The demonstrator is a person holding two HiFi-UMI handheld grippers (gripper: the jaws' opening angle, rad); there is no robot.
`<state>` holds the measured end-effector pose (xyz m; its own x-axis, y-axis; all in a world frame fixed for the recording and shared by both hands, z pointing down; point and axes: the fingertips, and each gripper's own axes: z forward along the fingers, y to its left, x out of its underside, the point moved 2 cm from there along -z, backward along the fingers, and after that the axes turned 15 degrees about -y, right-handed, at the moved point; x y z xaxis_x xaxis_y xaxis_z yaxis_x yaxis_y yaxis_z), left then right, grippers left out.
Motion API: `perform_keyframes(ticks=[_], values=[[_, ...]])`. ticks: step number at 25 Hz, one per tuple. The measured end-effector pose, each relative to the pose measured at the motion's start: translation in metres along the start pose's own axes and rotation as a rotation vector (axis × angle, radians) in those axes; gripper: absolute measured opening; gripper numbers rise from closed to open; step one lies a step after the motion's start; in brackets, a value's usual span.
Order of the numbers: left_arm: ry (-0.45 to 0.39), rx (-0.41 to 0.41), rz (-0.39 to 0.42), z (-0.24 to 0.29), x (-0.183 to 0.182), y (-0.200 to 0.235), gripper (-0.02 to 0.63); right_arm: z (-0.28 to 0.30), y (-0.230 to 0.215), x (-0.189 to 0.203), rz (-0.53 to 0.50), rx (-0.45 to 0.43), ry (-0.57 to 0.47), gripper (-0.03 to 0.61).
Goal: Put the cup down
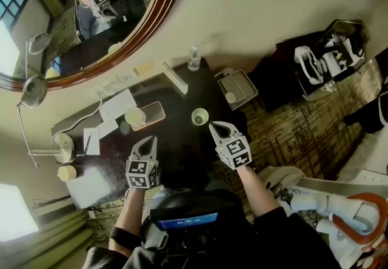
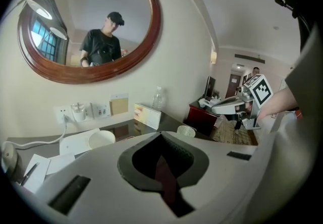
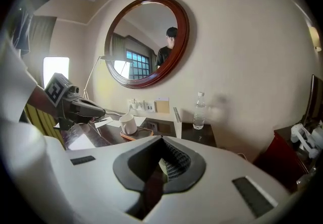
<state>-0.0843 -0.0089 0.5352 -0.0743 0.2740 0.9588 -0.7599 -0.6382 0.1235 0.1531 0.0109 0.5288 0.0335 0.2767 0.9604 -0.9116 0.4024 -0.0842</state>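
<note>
Dim room; window (image 3: 55, 69) glare; fisheye edges dark, warped.

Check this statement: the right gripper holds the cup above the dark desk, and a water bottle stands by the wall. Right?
No: the right gripper is shut and empty, and the cup stands on the dark desk ahead of it, as the head view shows. The water bottle does stand by the wall.

You're getting bare desk (image 1: 182, 154) btwn the left gripper (image 1: 148, 140) and right gripper (image 1: 216, 127). Cup (image 1: 199, 117) is sitting just ahead of the right one. Mug (image 1: 134, 117) on tray (image 1: 156, 112) is crowding the left; card (image 1: 176, 78) & bottle (image 1: 194, 59) are blocking the back.
</note>
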Motion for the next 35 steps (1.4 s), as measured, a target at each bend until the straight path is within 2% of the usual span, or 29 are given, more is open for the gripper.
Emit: perform_keyframes(ticks=[5, 10, 15, 21, 24, 26, 32, 35], values=[[0.01, 0.008, 0.01, 0.003, -0.003, -0.01, 0.0, -0.005, 0.0, 0.003, 0.012, -0.007, 0.0, 0.006], [0.003, 0.036, 0.056, 0.002, -0.012, -0.019, 0.0, -0.005, -0.001, 0.001, 0.002, -0.006, -0.01, 0.006], [0.013, 0.015, 0.015, 0.002, -0.008, -0.017, 0.0, -0.001, 0.0, 0.008, 0.024, -0.02, 0.005, 0.006], [0.039, -0.025, 0.01, 0.004, -0.003, -0.011, 0.003, 0.006, 0.009, 0.005, 0.019, -0.058, 0.02, 0.006], [0.068, -0.024, 0.001, 0.007, 0.002, -0.003, 0.092, 0.016, 0.023, -0.001, 0.004, -0.104, 0.023, 0.006], [0.093, -0.007, 0.022, 0.01, 0.006, 0.004, 0.172, 0.023, 0.034, -0.002, -0.011, -0.142, 0.034, 0.006], [0.187, 0.066, 0.189, 0.02, 0.01, 0.042, 0.367, 0.044, 0.072, -0.009, -0.051, -0.249, 0.055, 0.008], [0.252, 0.096, 0.263, 0.029, 0.015, 0.067, 0.419, 0.053, 0.084, -0.006, -0.054, -0.275, 0.069, 0.008]])
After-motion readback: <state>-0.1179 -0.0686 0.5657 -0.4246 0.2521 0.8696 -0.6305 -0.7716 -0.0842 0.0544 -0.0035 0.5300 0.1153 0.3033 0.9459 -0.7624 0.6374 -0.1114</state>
